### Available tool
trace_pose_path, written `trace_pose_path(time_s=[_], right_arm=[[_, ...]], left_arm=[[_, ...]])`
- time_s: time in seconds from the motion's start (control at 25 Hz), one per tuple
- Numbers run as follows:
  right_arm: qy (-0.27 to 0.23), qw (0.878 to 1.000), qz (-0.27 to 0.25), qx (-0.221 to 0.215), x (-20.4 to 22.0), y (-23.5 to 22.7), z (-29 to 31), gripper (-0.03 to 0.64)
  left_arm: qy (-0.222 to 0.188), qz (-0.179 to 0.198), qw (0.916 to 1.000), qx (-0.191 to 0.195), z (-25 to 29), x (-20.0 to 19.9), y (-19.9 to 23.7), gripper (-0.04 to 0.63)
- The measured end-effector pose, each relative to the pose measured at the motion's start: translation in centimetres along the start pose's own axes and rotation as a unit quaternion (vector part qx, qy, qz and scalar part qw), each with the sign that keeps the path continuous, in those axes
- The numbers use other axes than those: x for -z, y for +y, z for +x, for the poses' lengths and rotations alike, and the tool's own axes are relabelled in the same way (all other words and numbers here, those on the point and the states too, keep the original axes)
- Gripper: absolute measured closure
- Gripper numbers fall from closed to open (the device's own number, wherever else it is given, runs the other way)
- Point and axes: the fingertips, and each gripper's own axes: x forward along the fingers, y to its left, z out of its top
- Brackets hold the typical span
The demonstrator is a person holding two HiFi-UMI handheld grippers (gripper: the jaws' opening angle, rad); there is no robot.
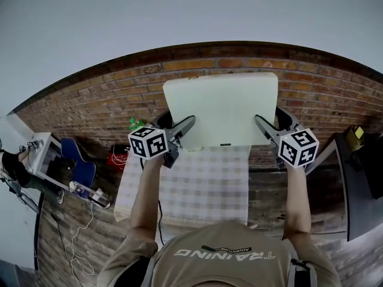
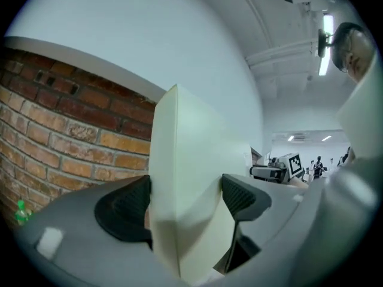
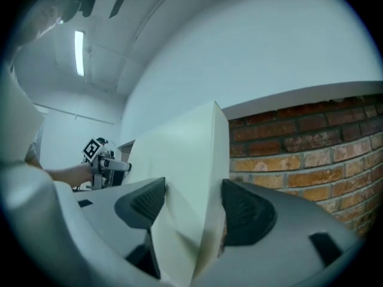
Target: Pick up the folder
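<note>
Left tool (image 1: 182, 130) clamps the folder's (image 1: 222, 106) left edge and right tool (image 1: 265, 129) clamps its right edge. Folder hangs between them, lifted off the checkered table (image 1: 191, 187) below. Pickup looks done. Brick wall (image 1: 108, 106) beyond.

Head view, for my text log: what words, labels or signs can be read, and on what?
"TRAINING": on the shirt, upside down.
Small line by it: too small to read.
On the folder: no print readable.
On the cubes: square markers only, no words.
</note>
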Motion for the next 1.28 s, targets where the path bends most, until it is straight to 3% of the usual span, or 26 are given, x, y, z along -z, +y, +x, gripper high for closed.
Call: trace_pose_path(time_s=[0.2, 0.4, 0.76, 1.28], right_arm=[[-0.045, 0.999, 0.014, 0.005, -2.7, 0.0, -0.6, 0.348], [-0.057, 0.998, -0.012, 0.004, -4.8, 0.9, -1.7, 0.348], [-0.043, 0.998, -0.039, 0.012, -4.4, 2.2, -2.0, 0.348], [-0.039, 0.999, -0.029, 0.01, -2.9, 2.6, -2.7, 0.348]], left_arm=[[-0.031, 0.032, 0.999, -0.001, -0.5, -4.1, -1.0, 0.235], [-0.045, 0.053, 0.9976, 0.003, -1.7, -5.6, -2.4, 0.233], [-0.043, 0.052, 0.9977, 0.005, -2.7, -4.5, -2.2, 0.235], [-0.041, 0.04, 0.9983, 0.007, -3.1, -2.6, -2.5, 0.235]])
